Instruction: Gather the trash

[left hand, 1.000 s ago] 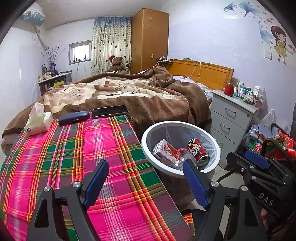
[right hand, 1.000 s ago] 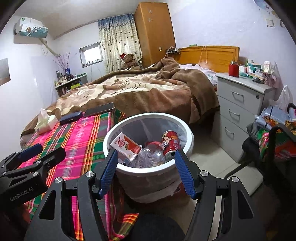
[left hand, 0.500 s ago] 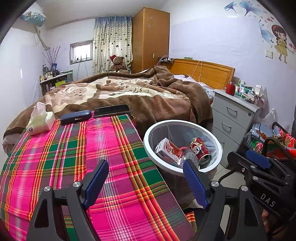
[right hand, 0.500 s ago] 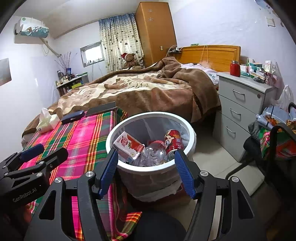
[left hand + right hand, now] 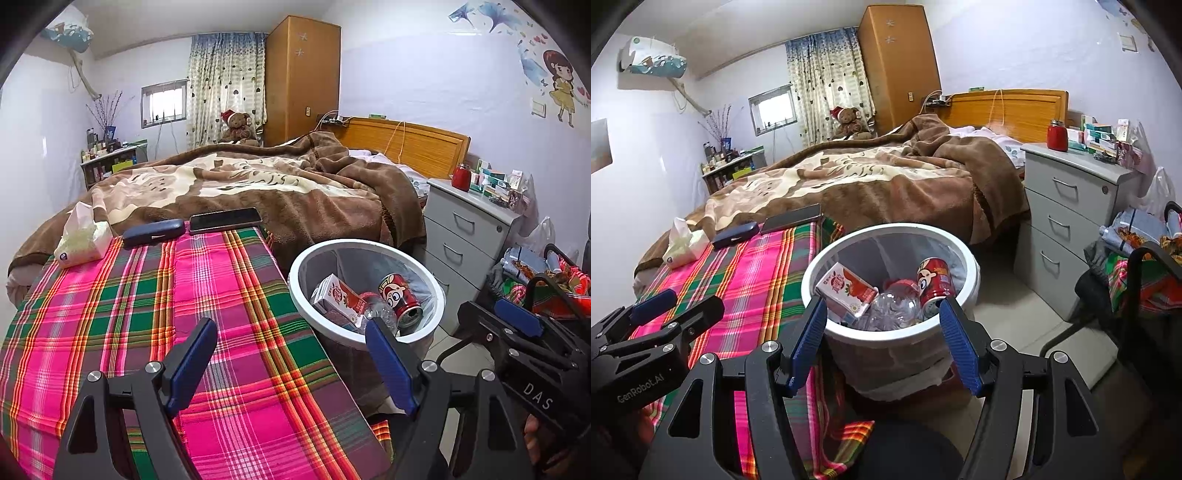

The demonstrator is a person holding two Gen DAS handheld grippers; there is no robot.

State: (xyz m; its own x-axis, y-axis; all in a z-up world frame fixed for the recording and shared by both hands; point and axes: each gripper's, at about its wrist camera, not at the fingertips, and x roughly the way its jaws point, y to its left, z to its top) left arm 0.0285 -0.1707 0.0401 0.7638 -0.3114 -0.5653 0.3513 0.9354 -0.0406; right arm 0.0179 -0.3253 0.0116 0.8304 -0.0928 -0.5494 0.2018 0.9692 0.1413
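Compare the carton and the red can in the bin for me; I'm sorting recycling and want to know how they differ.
The carton is a boxy white pack with red print, lying tilted toward the bin's left side; the red can is a round cartoon-printed cylinder, leaning on the right. The carton's end is folded shut, while the can's opened top faces the camera. Both lie inside the white bin, flanking a clear plastic bottle.
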